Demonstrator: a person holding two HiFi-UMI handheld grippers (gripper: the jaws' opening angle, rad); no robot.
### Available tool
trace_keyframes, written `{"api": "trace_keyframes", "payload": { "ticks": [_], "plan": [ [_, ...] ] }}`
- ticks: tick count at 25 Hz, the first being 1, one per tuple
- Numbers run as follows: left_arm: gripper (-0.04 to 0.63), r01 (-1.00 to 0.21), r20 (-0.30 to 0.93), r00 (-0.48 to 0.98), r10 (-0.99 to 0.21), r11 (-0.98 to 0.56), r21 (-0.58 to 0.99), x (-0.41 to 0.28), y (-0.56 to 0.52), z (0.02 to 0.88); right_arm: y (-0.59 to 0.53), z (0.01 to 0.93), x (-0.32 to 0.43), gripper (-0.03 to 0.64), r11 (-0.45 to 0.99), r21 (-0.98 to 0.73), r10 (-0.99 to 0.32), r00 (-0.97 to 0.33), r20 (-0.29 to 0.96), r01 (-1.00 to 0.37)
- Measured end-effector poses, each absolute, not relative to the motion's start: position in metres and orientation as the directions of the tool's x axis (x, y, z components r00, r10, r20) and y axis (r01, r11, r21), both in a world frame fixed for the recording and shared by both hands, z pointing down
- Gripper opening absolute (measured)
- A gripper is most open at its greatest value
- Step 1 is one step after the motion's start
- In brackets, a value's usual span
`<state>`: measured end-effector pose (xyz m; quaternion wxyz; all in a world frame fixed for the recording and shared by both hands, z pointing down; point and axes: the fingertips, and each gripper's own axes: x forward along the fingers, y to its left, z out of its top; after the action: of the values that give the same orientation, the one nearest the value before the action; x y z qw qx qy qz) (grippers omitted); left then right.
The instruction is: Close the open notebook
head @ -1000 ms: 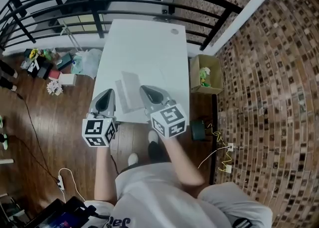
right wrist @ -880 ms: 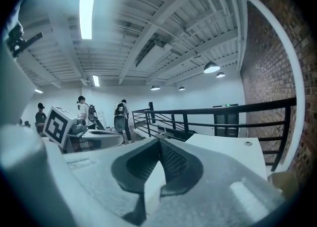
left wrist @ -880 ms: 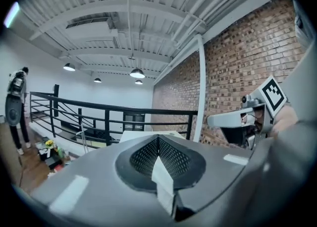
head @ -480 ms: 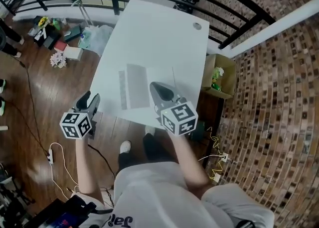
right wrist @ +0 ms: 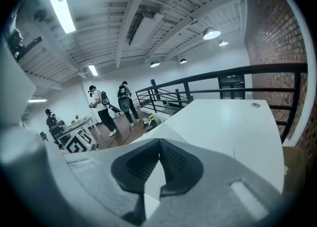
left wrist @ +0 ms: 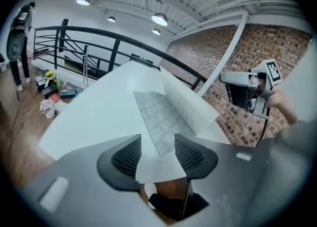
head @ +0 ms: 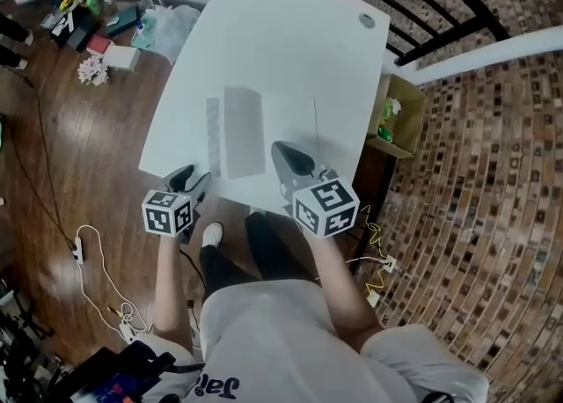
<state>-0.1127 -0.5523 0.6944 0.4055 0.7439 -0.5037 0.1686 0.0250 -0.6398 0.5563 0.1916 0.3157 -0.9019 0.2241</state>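
Left claw (head: 194,179), its jaws just swung apart and gripping nothing, hung at the near edge of the white table (head: 290,49), and that edge showed in the gap between the mesh pads (left wrist: 190,154). Right claw (head: 281,150) was clenched tip to tip over the tabletop and empty, with only white surface showing through the slot behind its tips. Seen from above, brick wall (head: 493,216) ran down the 3 o'clock side, wood floor (head: 79,155) spread at 9 o'clock, and black railing (left wrist: 115,52) curved round the table's far side from 10 to 2 o'clock. Open notebook (head: 244,131) lay on the near half of the table, at 1 o'clock from the left claw and 10 o'clock from the right, touched by neither. From the left claw's view, a patterned grey page lay flat while a white leaf beside it appeared to stand partly lifted. Cardboard box (head: 398,120) sat beside the table at 3 o'clock, loose clutter (head: 97,40) lay at its 10 o'clock, and a small round grommet (head: 367,20) marked the tabletop near its 1 o'clock corner.
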Motion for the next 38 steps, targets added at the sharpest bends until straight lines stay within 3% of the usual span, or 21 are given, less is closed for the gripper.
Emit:
{"api": "trace_keyframes", "payload": {
  "ticks": [5,8,15,22,30,38],
  "plan": [
    [0.235,-0.9,0.719,0.425,-0.55,-0.169,0.402,-0.095,-0.552,0.723,-0.634,0.568,0.029,-0.012,0.695,-0.278,-0.477,-0.714,0.513,-0.663],
    [0.186,-0.929,0.747,0.363,-0.557,-0.156,0.335,-0.097,-0.554,0.726,-0.632,0.572,0.029,-0.012,0.688,-0.278,-0.477,-0.707,0.522,-0.67],
    [0.23,-0.945,0.77,0.327,-0.548,-0.183,0.271,-0.091,-0.553,0.727,-0.629,0.573,0.025,-0.012,0.691,-0.28,-0.472,-0.708,0.525,-0.667],
    [0.231,-0.975,0.809,0.182,-0.558,-0.212,0.073,-0.085,-0.549,0.739,-0.625,0.575,0.027,-0.012,0.685,-0.282,-0.47,-0.703,0.533,-0.672],
    [0.104,-0.985,0.78,0.17,-0.603,-0.101,0.137,-0.089,-0.553,0.737,-0.625,0.575,0.03,-0.012,0.666,-0.297,-0.482,-0.699,0.529,-0.684],
    [0.04,-0.974,0.777,0.217,-0.591,-0.077,0.214,-0.085,-0.558,0.733,-0.624,0.573,0.042,-0.012,0.644,-0.3,-0.504,-0.686,0.525,-0.703]
  ]
}}
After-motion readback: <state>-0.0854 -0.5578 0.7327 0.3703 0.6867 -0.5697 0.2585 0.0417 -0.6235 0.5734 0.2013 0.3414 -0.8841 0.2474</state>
